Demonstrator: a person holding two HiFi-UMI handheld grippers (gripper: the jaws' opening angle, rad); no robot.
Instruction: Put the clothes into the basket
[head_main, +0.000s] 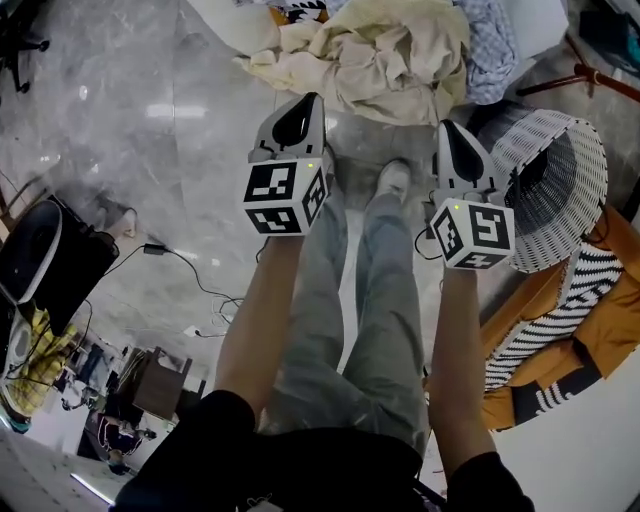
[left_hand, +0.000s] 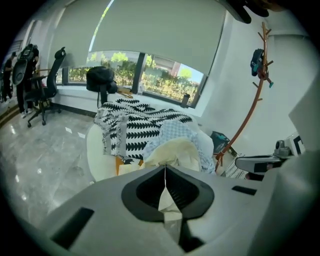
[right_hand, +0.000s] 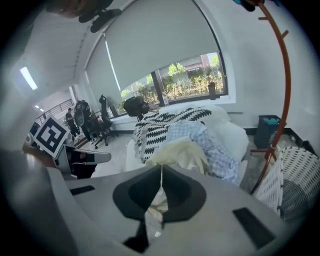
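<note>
Clothes (head_main: 380, 50) lie heaped on the white seat (left_hand: 100, 155) ahead of your feet, with a cream garment (head_main: 400, 60) on top; it looks soft, light and floppy, so pinch a thick fold or it may trail; your left gripper (head_main: 303, 102) and right gripper (head_main: 447, 128) are both closed tight, nothing clearly caught; the basket (head_main: 590, 150) stands near on your right, beside the coat rack (right_hand: 282, 100); mind the striped garment (head_main: 560, 330) underfoot.

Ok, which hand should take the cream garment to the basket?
Right, probably: the left tongs and right tongs both point, shut, at the cream garment, but the basket lies close beside the right one.
</note>
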